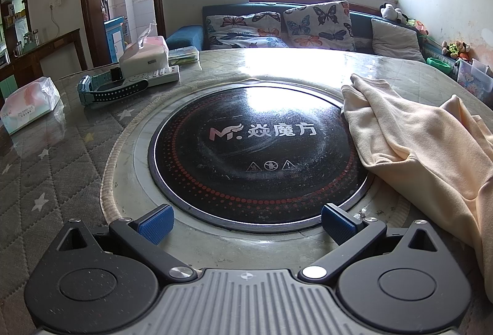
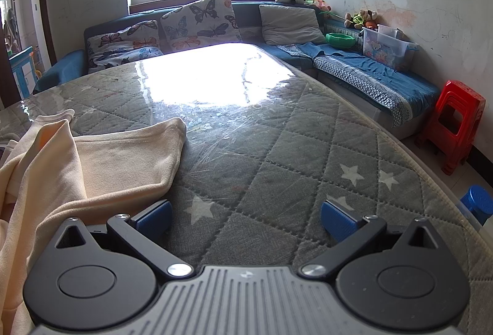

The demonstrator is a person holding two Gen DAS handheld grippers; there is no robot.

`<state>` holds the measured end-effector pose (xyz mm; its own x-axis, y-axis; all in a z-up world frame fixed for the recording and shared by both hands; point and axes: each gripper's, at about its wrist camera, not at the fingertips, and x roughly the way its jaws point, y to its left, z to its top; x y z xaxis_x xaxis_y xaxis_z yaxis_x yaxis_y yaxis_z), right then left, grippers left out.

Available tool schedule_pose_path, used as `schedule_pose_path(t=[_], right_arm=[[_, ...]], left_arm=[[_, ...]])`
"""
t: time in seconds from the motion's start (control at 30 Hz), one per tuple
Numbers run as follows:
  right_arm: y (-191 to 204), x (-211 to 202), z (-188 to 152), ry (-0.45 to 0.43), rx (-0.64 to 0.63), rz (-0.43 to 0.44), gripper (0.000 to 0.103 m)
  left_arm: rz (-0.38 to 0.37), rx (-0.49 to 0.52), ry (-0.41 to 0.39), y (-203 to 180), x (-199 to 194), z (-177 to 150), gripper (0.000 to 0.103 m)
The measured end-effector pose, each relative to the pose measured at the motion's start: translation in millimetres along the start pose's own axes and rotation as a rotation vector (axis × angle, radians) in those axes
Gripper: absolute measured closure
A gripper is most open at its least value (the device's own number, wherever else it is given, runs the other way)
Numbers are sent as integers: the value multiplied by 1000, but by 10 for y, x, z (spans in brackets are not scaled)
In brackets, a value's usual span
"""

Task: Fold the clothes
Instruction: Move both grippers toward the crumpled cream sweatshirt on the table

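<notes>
We are holding the left tool [image 1: 246, 222] low over the near rim of the round black cooktop [image 1: 255, 150] set into the middle of the bench [image 1: 61, 156]. Its blue pads [image 1: 155, 224] are standing wide apart with nothing between them. The cream garment [image 1: 431, 156] is lying crumpled to the right of this tool, one corner draping over the cooktop's right edge and the rest trailing toward the near right side of the bench. It is not touching the pads.

We are pointing the right tool [image 2: 246, 221] across the grey quilted, star-printed cover of the bench [image 2: 308, 150], which is lying under a clear shiny sheet. This tool is also spread wide and gripping nothing. In the right wrist view the garment [image 2: 101, 162] is lying to the left, a flat panel reaching out onto the cover and a raised fold sitting nearer us; its cloth is coming just beside the left pad [image 2: 155, 219], and we cannot tell whether it is touching.

At the far left of the bench a tissue pack [image 1: 30, 104], a blue watch [image 1: 111, 87] and a white power strip [image 1: 154, 76] are sitting well apart from the garment. A sofa with butterfly cushions [image 2: 197, 21] is running behind the bench, and a red stool [image 2: 453, 131] is standing by the right wall.
</notes>
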<state>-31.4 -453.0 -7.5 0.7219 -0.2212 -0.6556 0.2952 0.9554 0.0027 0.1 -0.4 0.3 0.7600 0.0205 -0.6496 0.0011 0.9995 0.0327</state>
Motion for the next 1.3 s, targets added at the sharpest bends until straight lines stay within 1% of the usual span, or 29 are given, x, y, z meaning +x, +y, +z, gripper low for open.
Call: schedule_pose_path(t=[0.3, 0.4, 0.6, 0.9, 1.07, 1.3], right_arm=[[72, 24, 17, 6, -6, -9, 0], [8, 52, 2, 8, 6, 5, 0], [12, 12, 6, 2, 10, 6, 0], [-14, 5, 14, 3, 10, 10, 0], [-43, -70, -13, 3, -6, 42, 4], [-79, -346, -109, -9, -25, 96, 4]], left_arm=[[17, -15, 13, -22, -8, 14, 0], [32, -36, 29, -63, -35, 21, 0], [-19, -40, 35, -202, -198, -16, 0], [-94, 18, 18, -599, -471, 47, 0], [-109, 29, 32, -715, -536, 74, 0], [-130, 14, 55, -795, -544, 110, 0]])
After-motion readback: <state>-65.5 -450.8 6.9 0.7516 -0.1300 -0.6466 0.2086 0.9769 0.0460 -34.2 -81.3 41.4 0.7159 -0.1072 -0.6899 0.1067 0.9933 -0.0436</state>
